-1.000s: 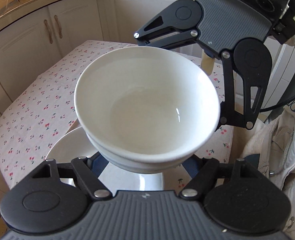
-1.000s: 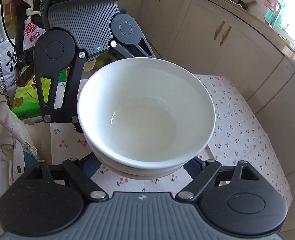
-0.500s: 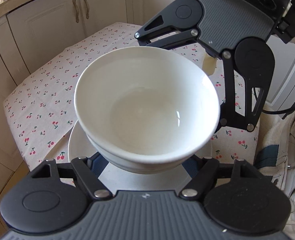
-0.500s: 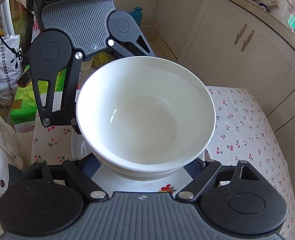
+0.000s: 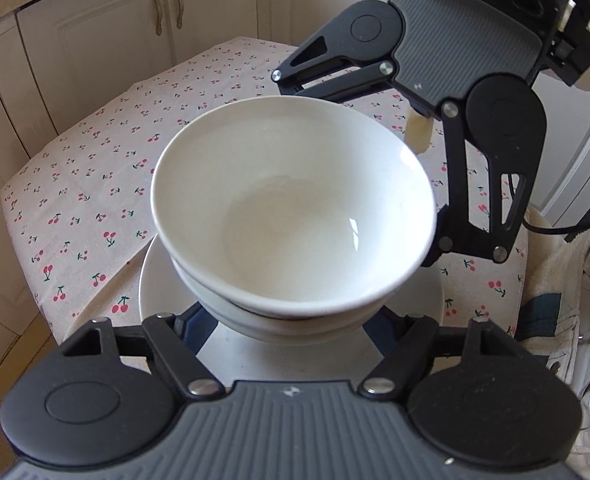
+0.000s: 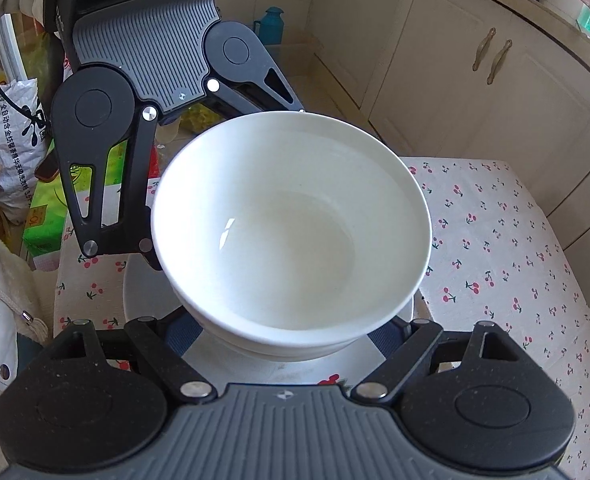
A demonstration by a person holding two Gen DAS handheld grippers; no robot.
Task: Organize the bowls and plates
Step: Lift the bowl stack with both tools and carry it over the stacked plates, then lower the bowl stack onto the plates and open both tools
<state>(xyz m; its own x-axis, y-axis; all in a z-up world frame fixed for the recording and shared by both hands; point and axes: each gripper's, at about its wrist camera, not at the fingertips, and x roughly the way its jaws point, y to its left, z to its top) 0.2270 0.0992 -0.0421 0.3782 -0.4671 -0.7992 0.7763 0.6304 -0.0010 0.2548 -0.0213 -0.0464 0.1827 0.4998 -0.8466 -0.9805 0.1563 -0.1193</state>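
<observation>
Near the left wrist camera, the left tool (image 5: 291, 320) is grasping the bowls (image 5: 291, 216), two white ones nested, mouths facing up. Its blue pads (image 5: 193, 326) are pressing the lower bowl's sides at 7 and 5 o'clock. The right tool (image 5: 379, 152) is reaching in from 1 o'clock and is gripping the same stack on its far side; its pads are hiding behind the rim. In the right wrist view the right tool (image 6: 283, 340) is clamping the bowls (image 6: 291, 224) likewise, with the left tool (image 6: 219, 184) at 11 o'clock.

The stack is hanging right over a white plate (image 5: 155, 280), which is lying at the desk's near edge; whether they are touching I cannot tell. The desk (image 5: 107, 168) is wearing a cherry-print cloth that is stretching away bare toward 11 o'clock.

Farther off, cream cabinets (image 5: 95, 40) are closing in around the desk's far edges. A white jacket (image 5: 575, 300) is bunching at 3 o'clock.
</observation>
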